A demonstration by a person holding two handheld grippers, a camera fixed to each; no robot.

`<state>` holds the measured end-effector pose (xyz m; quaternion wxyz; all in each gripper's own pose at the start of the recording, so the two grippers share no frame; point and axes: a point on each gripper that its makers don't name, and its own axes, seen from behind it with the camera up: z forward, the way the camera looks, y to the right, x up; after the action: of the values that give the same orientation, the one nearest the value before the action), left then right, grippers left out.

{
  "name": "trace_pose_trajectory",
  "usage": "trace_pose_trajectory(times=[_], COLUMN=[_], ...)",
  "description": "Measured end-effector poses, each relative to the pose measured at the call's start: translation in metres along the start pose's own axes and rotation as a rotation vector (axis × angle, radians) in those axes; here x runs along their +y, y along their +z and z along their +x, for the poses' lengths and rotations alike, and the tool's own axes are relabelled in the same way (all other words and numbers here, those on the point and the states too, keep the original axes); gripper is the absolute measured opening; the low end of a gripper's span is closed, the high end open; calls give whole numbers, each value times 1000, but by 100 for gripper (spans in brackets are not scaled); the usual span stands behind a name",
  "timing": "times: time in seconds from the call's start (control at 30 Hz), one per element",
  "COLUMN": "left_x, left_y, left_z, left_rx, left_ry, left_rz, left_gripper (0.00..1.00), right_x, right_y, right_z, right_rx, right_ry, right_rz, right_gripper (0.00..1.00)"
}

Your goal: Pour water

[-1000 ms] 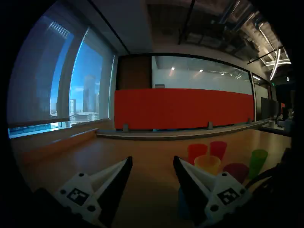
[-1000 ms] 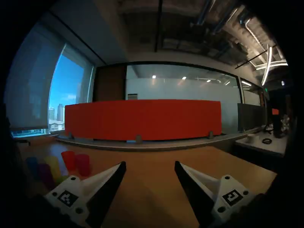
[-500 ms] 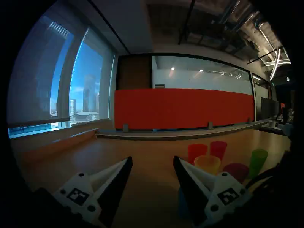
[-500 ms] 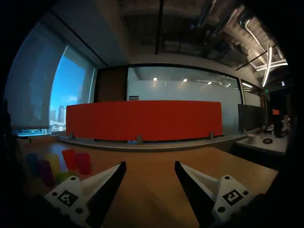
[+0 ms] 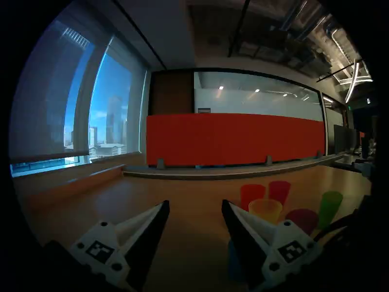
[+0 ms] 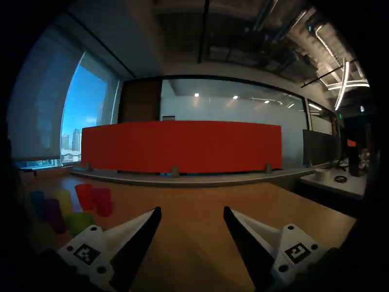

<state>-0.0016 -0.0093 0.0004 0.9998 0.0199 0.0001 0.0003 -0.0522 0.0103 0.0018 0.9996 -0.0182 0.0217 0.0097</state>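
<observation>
Cups [image 5: 265,210] well inside desk [image 5: 185,199] edges

Red cup [image 5: 252,193], pink cup [image 5: 279,190], yellow cup [image 5: 265,210], purple cup [image 5: 302,218], green cup [image 5: 330,204] standing plain-coloured. Partition [image 5: 233,138] glowing solid red. Tabletop [image 5: 189,192] showing wood-brown. Left gripper [image 5: 194,204] fingers [image 5: 138,228] wearing white, black inner faces, black-white square markers.

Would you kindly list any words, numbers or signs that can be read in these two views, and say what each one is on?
No legible text anywhere.
Square markers on the fingers of the left gripper and right gripper: black-and-white patterns, no letters.
Wall plaque above the red partition: too small to read.
Plastic cups: no print visible.
</observation>
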Motion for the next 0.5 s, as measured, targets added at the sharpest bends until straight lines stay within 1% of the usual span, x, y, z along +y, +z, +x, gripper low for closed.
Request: trace_pose_trajectory(times=[0.2, 0.5], left_x=[0, 1], left_y=[0, 0], left_z=[0, 0], left_rx=[0, 0], left_ry=[0, 0], left_rz=[0, 0], left_gripper=[79, 79], right_x=[1, -2], right_y=[1, 2], right_z=[-1, -1], right_rx=[-1, -3], right_ry=[1, 2], right_rz=[-5, 7], right_gripper=[99, 99])
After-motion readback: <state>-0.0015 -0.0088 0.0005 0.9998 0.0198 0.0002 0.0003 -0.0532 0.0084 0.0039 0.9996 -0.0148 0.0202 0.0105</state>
